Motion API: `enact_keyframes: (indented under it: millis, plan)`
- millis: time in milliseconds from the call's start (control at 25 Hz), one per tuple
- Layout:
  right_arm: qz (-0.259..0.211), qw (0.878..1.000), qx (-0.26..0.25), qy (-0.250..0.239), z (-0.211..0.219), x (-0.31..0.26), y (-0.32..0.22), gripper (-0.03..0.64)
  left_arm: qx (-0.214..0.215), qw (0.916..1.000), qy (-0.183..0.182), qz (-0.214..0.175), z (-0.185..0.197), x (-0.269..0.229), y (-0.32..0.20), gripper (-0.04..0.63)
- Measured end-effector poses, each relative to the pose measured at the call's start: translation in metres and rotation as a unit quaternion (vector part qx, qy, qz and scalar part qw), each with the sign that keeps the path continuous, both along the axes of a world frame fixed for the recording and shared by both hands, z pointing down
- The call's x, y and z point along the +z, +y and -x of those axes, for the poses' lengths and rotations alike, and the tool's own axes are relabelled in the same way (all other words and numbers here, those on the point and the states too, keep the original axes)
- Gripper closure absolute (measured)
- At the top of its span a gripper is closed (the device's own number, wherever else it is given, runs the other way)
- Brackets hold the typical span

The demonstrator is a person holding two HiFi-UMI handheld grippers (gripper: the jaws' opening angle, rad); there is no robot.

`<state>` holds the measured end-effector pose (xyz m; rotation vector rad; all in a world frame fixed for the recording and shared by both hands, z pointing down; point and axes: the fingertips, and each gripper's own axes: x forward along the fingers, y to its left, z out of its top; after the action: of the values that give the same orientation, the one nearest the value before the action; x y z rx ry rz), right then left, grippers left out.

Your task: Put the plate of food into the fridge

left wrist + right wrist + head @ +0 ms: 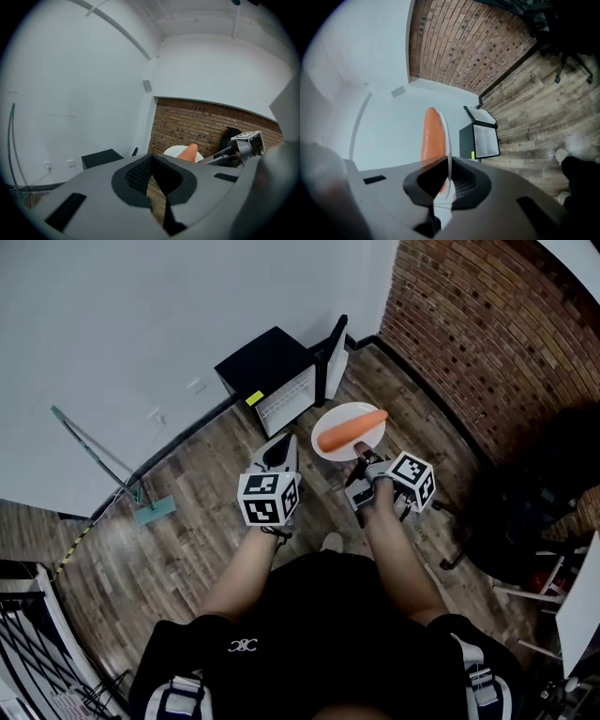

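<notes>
Above wood flooring (178, 521), near an open black fridge (270, 367), a white plate (339, 413) carries one orange carrot (352, 430). The right gripper (362, 465) pinches its rim between narrow jaws. The left gripper (278, 450) is level alongside, jaws together, empty.

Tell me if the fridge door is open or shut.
Open: the mini fridge has its door swung aside, baring the white interior.

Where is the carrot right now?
In the head view's middle, the carrot lies on the white plate that the right gripper holds by its rim, just in front of the open black fridge.
</notes>
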<state>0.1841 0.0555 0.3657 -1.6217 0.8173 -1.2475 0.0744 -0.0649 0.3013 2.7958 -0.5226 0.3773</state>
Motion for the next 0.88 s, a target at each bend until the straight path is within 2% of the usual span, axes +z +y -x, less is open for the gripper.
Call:
enact_keyframes:
  millis: [200,400,640,880]
  plan:
    - [0.002,1.000,-0.030,-0.007,-0.032,0.013,-0.011,0.591,-0.032,0.9994,-0.012,0.010,-0.022,0.013,-0.006,0.597]
    - [-0.001,0.999,-0.042,-0.034,-0.047,0.029,-0.025,0.588,-0.042,0.9985,-0.031,0.016,-0.037,0.029,-0.014,0.597]
    - [0.000,0.998,-0.043,-0.043,-0.064,0.040,-0.031,0.586,-0.043,0.9985,-0.027,0.020,-0.053,0.033,-0.027,0.597]
    - [-0.004,0.998,-0.048,-0.032,-0.101,0.041,-0.054,0.586,-0.033,0.9990,-0.020,0.023,-0.096,0.038,-0.051,0.597]
